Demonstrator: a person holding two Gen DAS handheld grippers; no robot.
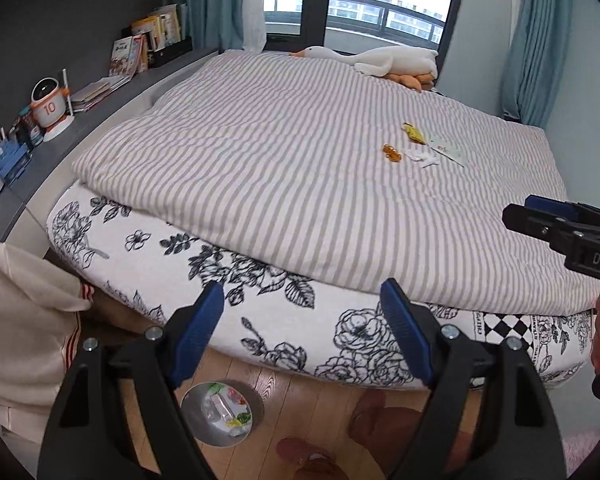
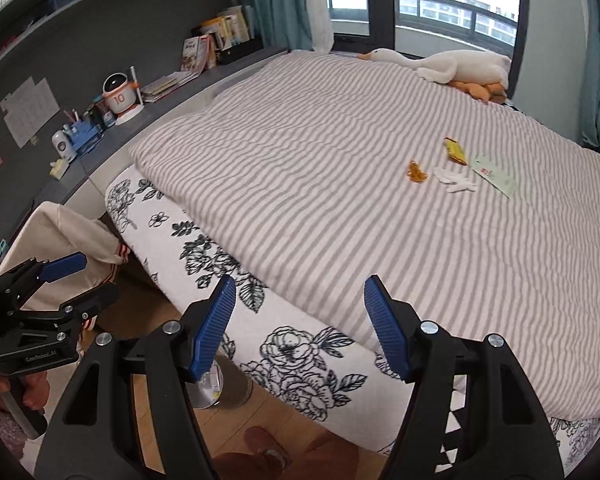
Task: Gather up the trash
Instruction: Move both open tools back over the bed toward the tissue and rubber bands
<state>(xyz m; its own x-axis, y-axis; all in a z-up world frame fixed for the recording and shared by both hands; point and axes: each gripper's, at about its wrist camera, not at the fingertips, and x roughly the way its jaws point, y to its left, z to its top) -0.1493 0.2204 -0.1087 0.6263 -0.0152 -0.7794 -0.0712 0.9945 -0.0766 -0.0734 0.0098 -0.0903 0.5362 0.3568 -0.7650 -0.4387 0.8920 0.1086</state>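
Four bits of trash lie together on the striped duvet: a yellow wrapper, an orange scrap, crumpled white paper and a pale flat packet. A round metal bin holding wrappers stands on the wood floor at the bed's foot. My left gripper hangs open and empty above the bin and the mattress edge. My right gripper is open and empty too, over the bed's near corner, far short of the trash.
A white plush goose lies at the head of the bed by the window. A grey ledge along the left carries books, a robot toy and small items. A cream cloth hangs at the left. The person's feet stand near the bin.
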